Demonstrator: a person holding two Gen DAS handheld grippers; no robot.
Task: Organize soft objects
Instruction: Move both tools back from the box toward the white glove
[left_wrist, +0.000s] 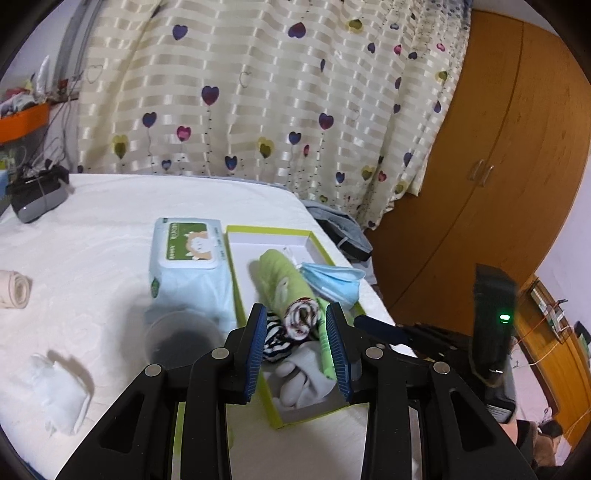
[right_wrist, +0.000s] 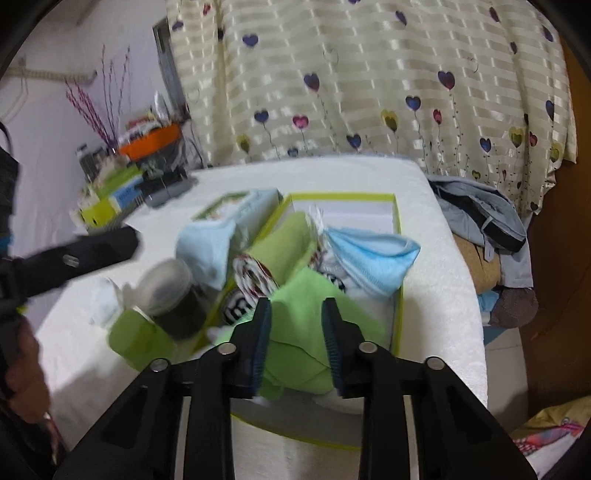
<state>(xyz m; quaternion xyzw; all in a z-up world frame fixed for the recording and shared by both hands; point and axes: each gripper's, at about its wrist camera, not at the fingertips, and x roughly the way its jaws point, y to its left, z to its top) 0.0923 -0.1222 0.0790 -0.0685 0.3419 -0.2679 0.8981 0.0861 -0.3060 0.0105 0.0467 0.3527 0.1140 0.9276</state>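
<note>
A lime-rimmed box (left_wrist: 273, 230) (right_wrist: 397, 221) lies on the white bed. It holds a green towel roll (left_wrist: 280, 280) (right_wrist: 284, 243), a blue face mask (left_wrist: 332, 280) (right_wrist: 373, 254), a striped sock roll (left_wrist: 301, 319) and white cloth (left_wrist: 299, 380). My left gripper (left_wrist: 296, 308) hovers over the box's near end, open, with nothing pressed between its pads. In the blurred right wrist view, my right gripper (right_wrist: 296, 302) is over the box, shut on a bright green cloth (right_wrist: 295, 343) that fills the gap between its pads.
A wipes pack (left_wrist: 188, 266) and a clear-lidded jar (left_wrist: 181, 339) sit left of the box. A white cloth (left_wrist: 62, 391) and a beige roll (left_wrist: 13, 290) lie further left. Clothes (right_wrist: 480, 221) are heaped off the bed's right edge. A wardrobe (left_wrist: 498, 166) stands right.
</note>
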